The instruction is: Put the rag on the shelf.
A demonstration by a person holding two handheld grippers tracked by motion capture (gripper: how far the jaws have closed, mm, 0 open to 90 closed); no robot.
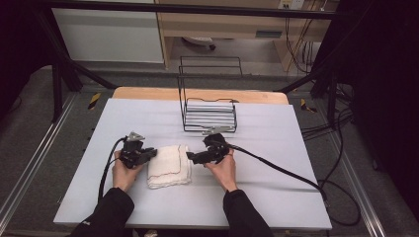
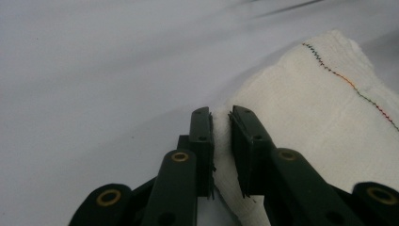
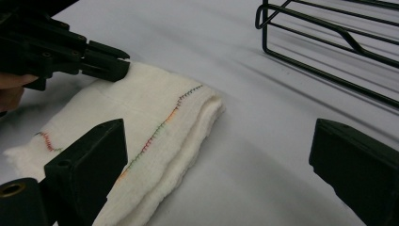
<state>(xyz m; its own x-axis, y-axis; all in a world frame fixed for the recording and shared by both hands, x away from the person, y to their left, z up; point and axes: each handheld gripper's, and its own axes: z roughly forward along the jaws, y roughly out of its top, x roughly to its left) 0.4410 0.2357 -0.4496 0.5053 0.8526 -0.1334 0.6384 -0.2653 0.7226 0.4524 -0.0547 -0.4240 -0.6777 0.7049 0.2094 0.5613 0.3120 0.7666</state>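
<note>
Where your left gripper [image 2: 221,117] meets the folded white cloth [image 2: 306,127], its two black jaws stand narrow and pinch a thin edge of the fabric between their pads; in the left gripper view the cloth fills the slim gap between them and spreads away to the right, a line of coloured stitching running across its top. In the high view that same left gripper [image 1: 152,153] lies low at the cloth's [image 1: 169,165] upper left corner, your left hand [image 1: 122,170] behind it and its cable trailing back toward your sleeve.

Your right gripper [image 3: 219,155] has its jaws wide apart with nothing between the pads: the near jaw sits just over the cloth's [image 3: 141,113] near edge, the far jaw over bare table [image 3: 263,155]. In the high view the right gripper [image 1: 190,157] points left, its tips just beside the cloth's right edge; whether they touch it you cannot tell from there. Your right hand [image 1: 223,165] holds it from behind, and its cable runs off to the right across the table [image 1: 276,197] and over the edge.

The cloth lies flat on the table between your two grippers, folded into a rough square, near the middle and toward your side. Beyond it, well apart, a black wire rack [image 1: 209,106] stands upright toward the far edge, and its lower bars [image 3: 329,42] cross the top right of the right gripper view.
</note>
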